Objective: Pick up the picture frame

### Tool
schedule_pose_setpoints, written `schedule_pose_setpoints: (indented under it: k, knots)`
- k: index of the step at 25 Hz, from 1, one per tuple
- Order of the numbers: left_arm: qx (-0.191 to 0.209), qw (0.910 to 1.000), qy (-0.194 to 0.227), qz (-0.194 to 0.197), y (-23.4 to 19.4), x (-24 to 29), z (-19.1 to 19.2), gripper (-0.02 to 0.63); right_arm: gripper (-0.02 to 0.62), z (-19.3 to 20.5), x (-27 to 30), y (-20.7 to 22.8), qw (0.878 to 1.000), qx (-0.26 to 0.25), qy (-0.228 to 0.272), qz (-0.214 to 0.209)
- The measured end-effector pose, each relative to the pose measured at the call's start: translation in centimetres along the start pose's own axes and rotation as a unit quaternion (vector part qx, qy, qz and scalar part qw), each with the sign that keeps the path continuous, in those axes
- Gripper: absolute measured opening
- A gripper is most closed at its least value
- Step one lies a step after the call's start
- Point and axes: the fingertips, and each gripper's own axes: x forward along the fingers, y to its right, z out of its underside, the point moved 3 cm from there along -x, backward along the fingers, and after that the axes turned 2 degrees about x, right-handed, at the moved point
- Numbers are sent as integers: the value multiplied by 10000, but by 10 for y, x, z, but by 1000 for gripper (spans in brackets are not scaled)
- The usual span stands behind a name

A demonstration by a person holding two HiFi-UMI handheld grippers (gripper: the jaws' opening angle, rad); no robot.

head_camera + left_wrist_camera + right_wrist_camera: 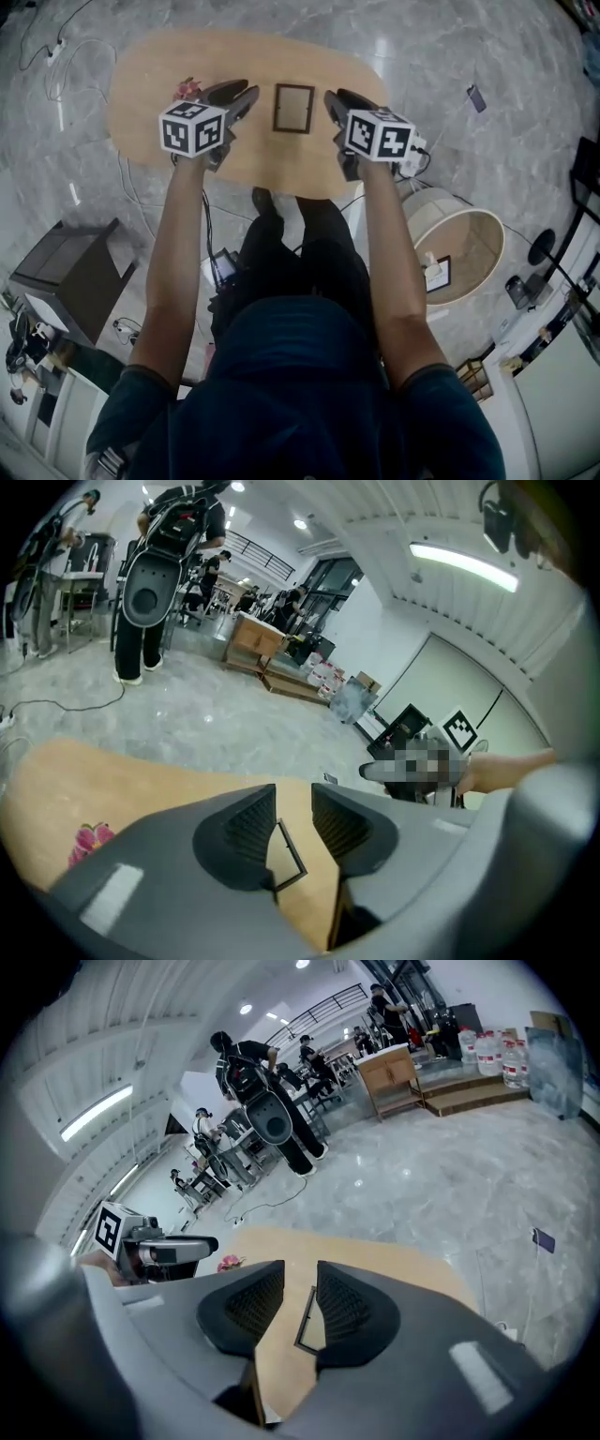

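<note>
A dark brown rectangular picture frame [293, 108] lies flat near the middle of a light wooden oval table [150, 84]. The table stands on a grey marbled floor [450, 56].

In the head view, the 2 grippers flank the frame without touching it. The left gripper [249, 94] is just beside the frame's left edge and the right gripper [329, 96] is just beside its right edge. Both point forward and downward over the tabletop. Each carries a white cube with black square markers, one on the left [192, 128] and one on the right [380, 134]. The person's bare forearms reach out from dark blue sleeves.

In the left gripper view, that gripper's 2 grey ribbed jaws stand apart with a clear gap between them. Nothing is pressed between the pads, and a corner of the frame [287, 857] shows on the table beyond the gap. The tool is released and empty.

In the right gripper view, that gripper's jaws are likewise parted and grasp nothing. One long edge of the frame [306, 1321] shows through the slot, lying on the wood.

A small pink flower-like object [187, 89] sits on the table to the left of the left gripper. On the floor to the right of the table stand a round pale tub [424, 208] and a small dark flat slab [476, 97]. A dark box [75, 277] sits on the floor at the left.
</note>
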Motion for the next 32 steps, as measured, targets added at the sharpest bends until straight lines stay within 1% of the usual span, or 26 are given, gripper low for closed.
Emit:
schedule_pose_setpoints:
  k: [5,11,14,19,24,32]
  knots:
    - [-520,9982,-282,8,-24,32,44,121,91,35,38,27,9989,225,-399,45]
    - [-936,9943,-511,25,-45,60,85,130,91,68,76,47,9960,388,-794,97]
    - [-1027,9925,-669,-38,-53,74,103,135,91,82,91,55,9943,471,-955,114]
    - [-1213,9887,-881,12,-60,97,131,142,91,103,117,65,9912,565,-1190,137]
    - [-1296,9853,-1111,-7,-65,113,157,152,91,124,135,75,9874,665,-1421,188]
    - [-1392,9814,-1311,-173,-69,134,186,161,91,146,149,86,9840,804,-1582,153]
